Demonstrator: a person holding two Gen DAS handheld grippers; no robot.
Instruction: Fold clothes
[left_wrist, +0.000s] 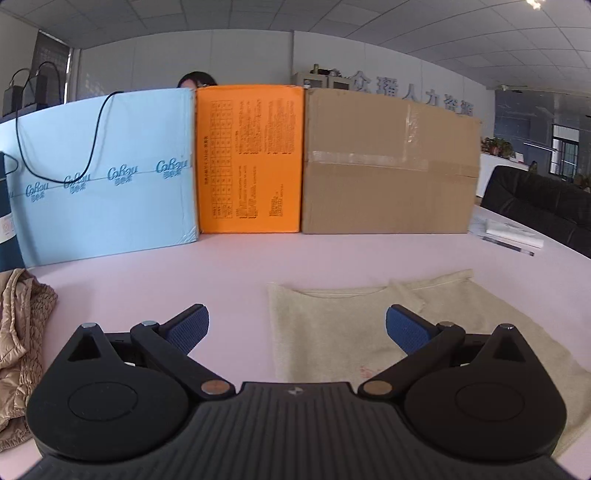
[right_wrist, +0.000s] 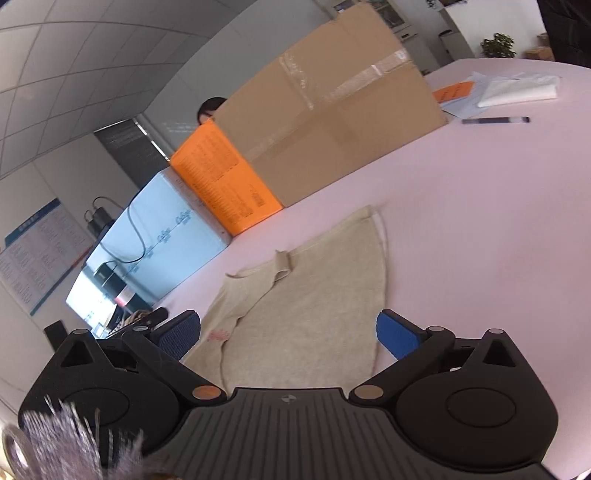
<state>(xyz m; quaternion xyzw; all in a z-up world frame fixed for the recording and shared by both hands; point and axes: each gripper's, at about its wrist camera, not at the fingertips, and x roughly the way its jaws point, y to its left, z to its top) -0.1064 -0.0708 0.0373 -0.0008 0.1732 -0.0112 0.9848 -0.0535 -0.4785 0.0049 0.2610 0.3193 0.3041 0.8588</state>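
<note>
A beige knit garment (left_wrist: 332, 332) lies flat on the pink table, partly folded, neckline toward the boxes. It also shows in the right wrist view (right_wrist: 314, 306), with one side folded over the middle. My left gripper (left_wrist: 297, 328) is open and empty, hovering above the garment's left edge. My right gripper (right_wrist: 288, 332) is open and empty, tilted, above the garment's near part. A small red print (right_wrist: 218, 335) marks the garment near the left finger.
A light blue box (left_wrist: 110, 177), an orange box (left_wrist: 249, 158) and a brown cardboard box (left_wrist: 388, 162) stand in a row at the back. A tan crumpled garment (left_wrist: 18, 343) lies at the left. A pen (left_wrist: 508, 246) and white papers (left_wrist: 513, 232) lie at the far right.
</note>
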